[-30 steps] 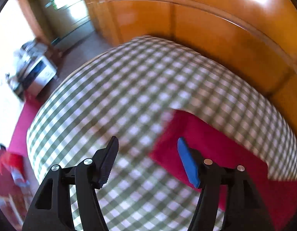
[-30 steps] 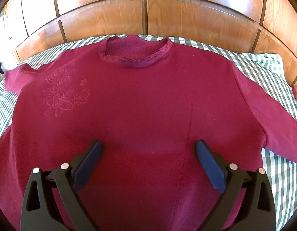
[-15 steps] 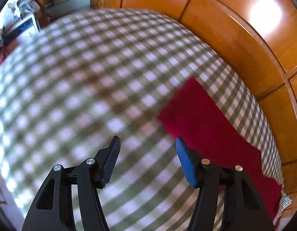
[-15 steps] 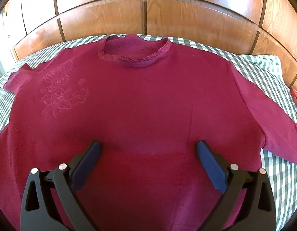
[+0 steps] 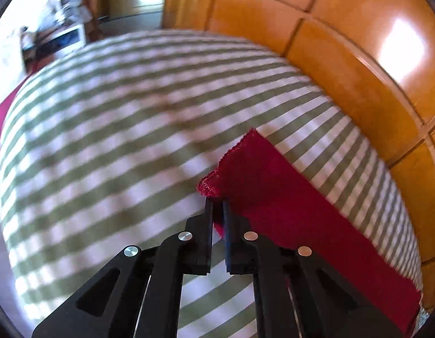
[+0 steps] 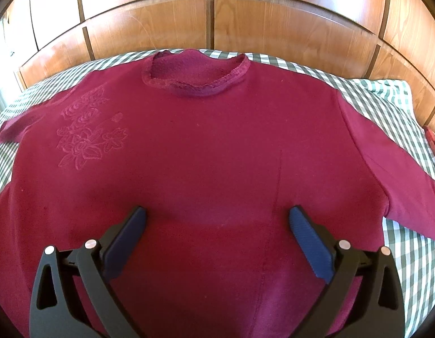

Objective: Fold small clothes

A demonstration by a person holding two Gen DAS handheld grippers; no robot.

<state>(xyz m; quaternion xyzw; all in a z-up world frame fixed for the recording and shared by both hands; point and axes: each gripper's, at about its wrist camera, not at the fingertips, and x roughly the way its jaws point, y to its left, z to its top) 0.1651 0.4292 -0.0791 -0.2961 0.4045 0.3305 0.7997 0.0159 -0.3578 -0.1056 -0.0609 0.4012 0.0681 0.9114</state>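
No text, label, brand, number or sign can be read in either view. The dark red knitted sweater point(image 6: 206, 146) carries only an embossed flower motif point(image 6: 87, 135), to the lower left of its round collar point(image 6: 197, 84), and this motif has no letters.

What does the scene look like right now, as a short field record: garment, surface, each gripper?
garment: dark red sweater, spread flat, front up, neck toward the headboard
surface: green checked bedsheet
left gripper: just closed, pinching the sleeve cuff
right gripper: open, above the sweater's lower front, holding nothing
fold: not yet made
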